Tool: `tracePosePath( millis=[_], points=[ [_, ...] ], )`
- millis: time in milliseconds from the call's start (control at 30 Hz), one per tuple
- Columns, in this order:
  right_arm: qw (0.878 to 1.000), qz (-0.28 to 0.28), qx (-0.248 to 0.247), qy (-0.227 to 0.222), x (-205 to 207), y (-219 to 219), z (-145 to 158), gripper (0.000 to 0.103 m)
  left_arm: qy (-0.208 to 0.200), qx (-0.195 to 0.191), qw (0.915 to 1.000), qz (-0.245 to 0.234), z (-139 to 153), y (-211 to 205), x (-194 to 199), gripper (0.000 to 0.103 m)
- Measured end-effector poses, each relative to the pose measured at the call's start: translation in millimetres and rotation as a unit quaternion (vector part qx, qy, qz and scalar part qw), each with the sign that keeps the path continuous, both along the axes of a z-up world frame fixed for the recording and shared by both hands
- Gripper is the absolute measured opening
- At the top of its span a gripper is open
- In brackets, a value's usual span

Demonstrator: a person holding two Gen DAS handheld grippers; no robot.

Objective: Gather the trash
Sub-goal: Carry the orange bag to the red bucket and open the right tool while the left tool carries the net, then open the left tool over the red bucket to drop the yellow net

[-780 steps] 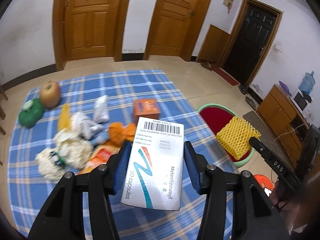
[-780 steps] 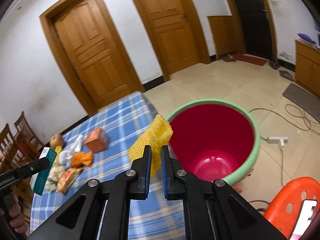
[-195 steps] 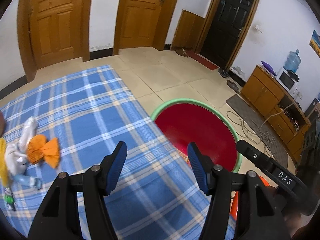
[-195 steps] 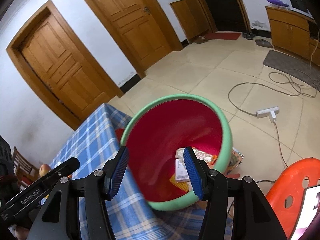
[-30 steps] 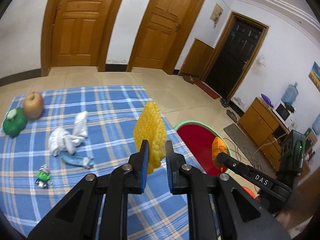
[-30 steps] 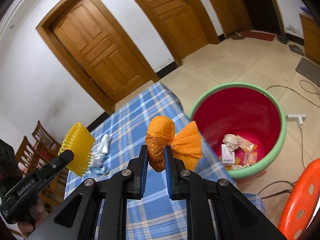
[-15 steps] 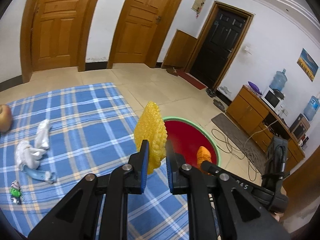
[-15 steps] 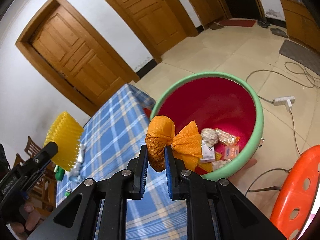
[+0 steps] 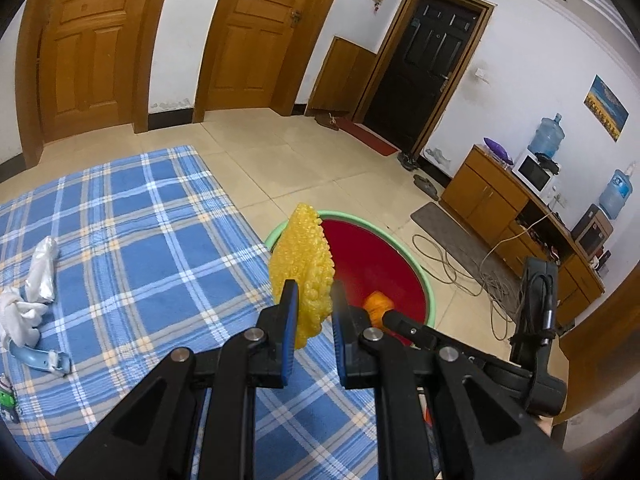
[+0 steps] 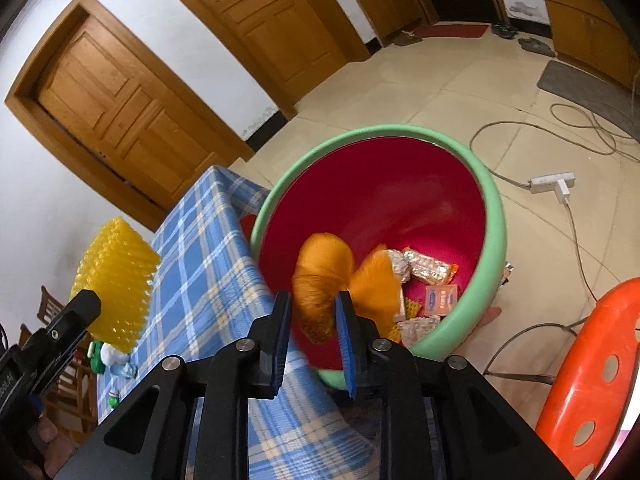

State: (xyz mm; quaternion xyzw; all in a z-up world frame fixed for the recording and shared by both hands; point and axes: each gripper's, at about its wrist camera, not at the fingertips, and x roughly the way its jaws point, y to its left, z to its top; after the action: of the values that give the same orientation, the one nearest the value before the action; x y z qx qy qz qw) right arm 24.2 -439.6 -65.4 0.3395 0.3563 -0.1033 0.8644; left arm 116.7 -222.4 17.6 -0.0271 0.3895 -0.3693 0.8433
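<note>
My left gripper [image 9: 312,294] is shut on a yellow foam fruit net [image 9: 303,268], held above the table's right edge beside the bin; the net also shows in the right wrist view [image 10: 114,284]. My right gripper [image 10: 310,304] is over the red bin with a green rim [image 10: 494,216]. Its jaws have parted and the orange mesh bag [image 10: 320,284] sits loosely between them, blurred. The bag also shows in the left wrist view [image 9: 376,304]. The bin [image 9: 404,256] holds several wrappers and packets [image 10: 428,272].
A blue checked tablecloth [image 9: 132,240] covers the table. White crumpled tissue [image 9: 28,304], a blue strip [image 9: 36,356] and a small green item [image 9: 6,398] lie at its left. An orange stool [image 10: 592,364] stands right of the bin. Cables and a power strip [image 10: 552,184] lie on the floor.
Both grippers moved toward the bin. The right jaws have opened wider around the orange mesh bag, now low over the bin's mouth. The left gripper still holds the yellow net.
</note>
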Motion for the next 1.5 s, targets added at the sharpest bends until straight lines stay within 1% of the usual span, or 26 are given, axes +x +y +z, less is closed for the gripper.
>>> tracePosePath(
  millis=[33,100,367,500,700,933,967,1033,1067,1100,1200,1400,1500],
  points=[
    [1.000,-0.002,0.001,0.000,2,-2,0,0.030,0.000,0.001,1.0000,-0.001,-1,-2,0,0.015],
    [1.000,-0.007,0.006,-0.002,0,-6,0,0.035,0.001,0.003,1.0000,-0.004,-2,-4,0,0.015],
    [0.999,-0.029,-0.014,-0.017,-13,-8,12,0.037,0.006,0.010,0.9998,-0.019,-10,-21,3,0.015],
    [0.998,-0.045,-0.039,-0.020,-22,-12,20,0.047,0.014,0.016,0.9993,-0.031,-19,-34,3,0.015],
    [0.997,-0.063,-0.047,-0.022,-33,-20,23,0.049,0.019,0.027,0.9985,-0.044,-31,-55,6,0.015],
    [0.996,-0.077,-0.041,-0.021,-40,-27,22,0.050,0.010,0.045,0.9973,-0.058,-38,-76,13,0.015],
    [0.996,-0.078,-0.040,-0.022,-41,-27,21,0.050,0.010,0.048,0.9971,-0.059,-39,-78,14,0.016],
    [0.996,-0.080,-0.038,-0.024,-43,-28,21,0.050,0.011,0.053,0.9969,-0.057,-40,-80,14,0.025],
    [0.996,-0.080,-0.037,-0.024,-43,-28,21,0.050,0.011,0.053,0.9970,-0.056,-40,-80,14,0.033],
    [0.996,-0.080,-0.036,-0.025,-44,-28,21,0.050,0.011,0.051,0.9972,-0.054,-40,-79,13,0.038],
    [0.996,-0.080,-0.035,-0.025,-45,-28,21,0.050,0.013,0.050,0.9975,-0.048,-39,-75,12,0.041],
    [0.996,-0.078,-0.036,-0.029,-45,-25,24,0.053,0.018,0.049,0.9982,-0.030,-34,-61,13,0.041],
    [0.996,-0.073,-0.037,-0.032,-44,-21,27,0.054,0.017,0.050,0.9985,-0.016,-29,-48,12,0.042]
  ],
)
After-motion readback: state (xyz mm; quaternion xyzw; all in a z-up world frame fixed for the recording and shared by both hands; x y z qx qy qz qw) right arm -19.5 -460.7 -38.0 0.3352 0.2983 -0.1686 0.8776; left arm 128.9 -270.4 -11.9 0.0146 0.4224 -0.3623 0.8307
